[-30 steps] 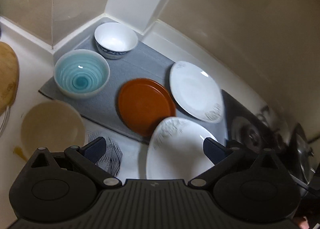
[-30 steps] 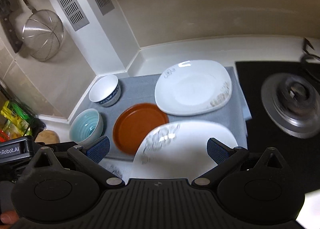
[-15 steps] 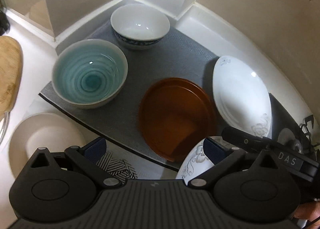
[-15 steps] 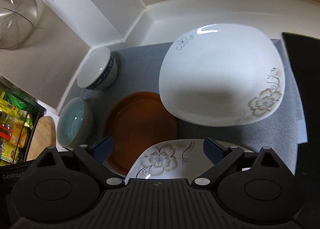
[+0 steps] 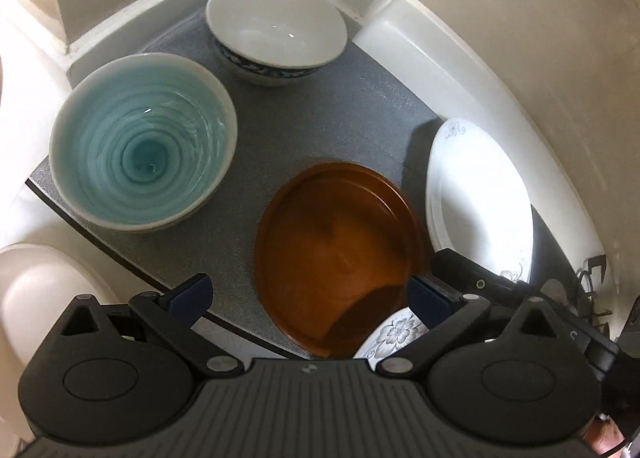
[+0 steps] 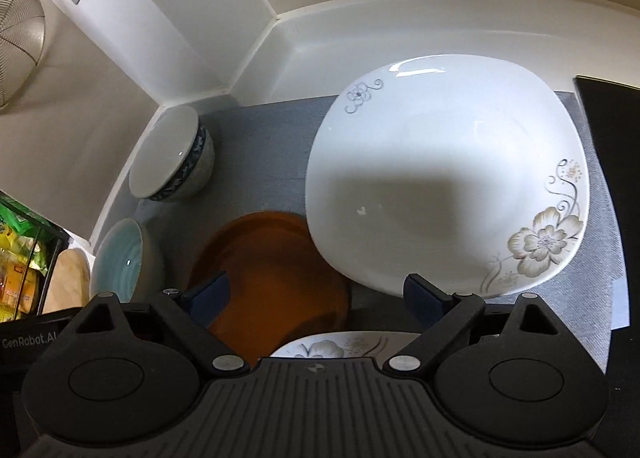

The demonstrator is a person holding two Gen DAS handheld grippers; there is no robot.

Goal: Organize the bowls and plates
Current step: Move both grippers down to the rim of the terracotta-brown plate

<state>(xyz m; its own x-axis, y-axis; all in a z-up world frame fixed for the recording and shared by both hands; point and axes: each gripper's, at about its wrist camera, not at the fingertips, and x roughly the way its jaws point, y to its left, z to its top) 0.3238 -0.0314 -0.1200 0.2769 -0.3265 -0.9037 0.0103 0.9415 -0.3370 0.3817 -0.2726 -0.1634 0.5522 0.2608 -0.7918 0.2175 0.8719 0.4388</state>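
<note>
Both grippers had dropped closer to the grey mat [image 5: 344, 113], fingers spread and gripping nothing: left gripper [image 5: 308, 298] over the brown plate [image 5: 336, 254], right gripper [image 6: 316, 298] below the large floral plate [image 6: 440, 177], second floral plate [image 6: 332, 346] at bottom centre.

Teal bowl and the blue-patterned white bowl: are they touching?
Apart. The left wrist view shows a strip of grey mat between the teal bowl and the blue-patterned white bowl.
</note>
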